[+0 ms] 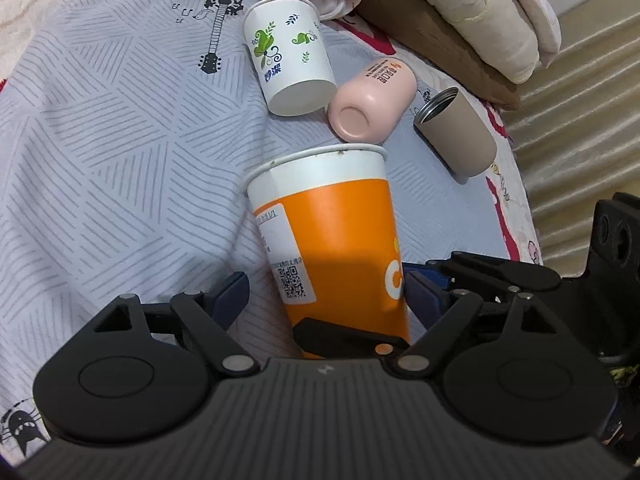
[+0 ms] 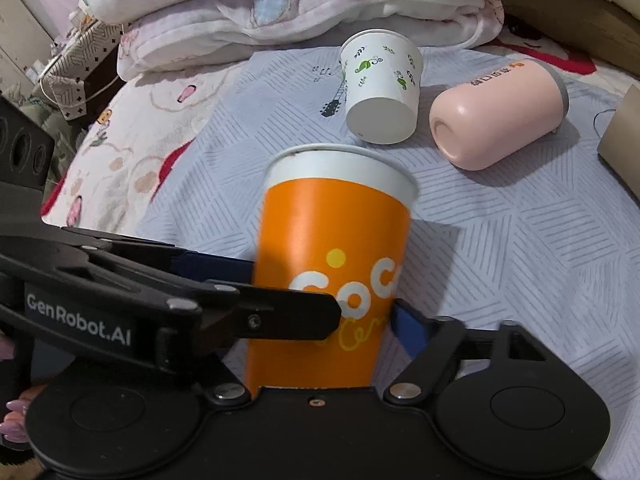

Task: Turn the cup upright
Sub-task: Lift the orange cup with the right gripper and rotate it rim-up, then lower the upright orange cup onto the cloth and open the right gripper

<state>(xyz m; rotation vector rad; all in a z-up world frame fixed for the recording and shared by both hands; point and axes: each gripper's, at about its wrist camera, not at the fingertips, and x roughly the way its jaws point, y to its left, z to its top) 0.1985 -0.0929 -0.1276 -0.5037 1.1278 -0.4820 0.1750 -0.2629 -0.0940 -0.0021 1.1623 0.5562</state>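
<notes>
Between both grippers, orange cup (image 2: 332, 264) stands rim-up on the bed (image 2: 500, 272): right gripper (image 2: 324, 312) fingers grasp it, left gripper (image 1: 324, 292) fingers parted; release follows.

Place: home bedroom, work surface a bed
Surface: soft grey cotton bedsheet (image 1: 120, 128) with hatched line pattern and printed black guitar (image 1: 214, 36), creased over a mattress
Bedding: plush white-and-pink folded blanket (image 2: 280, 8) heaped at the far edge; cream folded quilt (image 1: 500, 12) stacked just beside it
Underlay: pale pink cartoon-print cover (image 2: 120, 160) with red patches showing around the grey sheet
Clutter: patterned gift bag (image 2: 84, 64) beside the bed
</notes>
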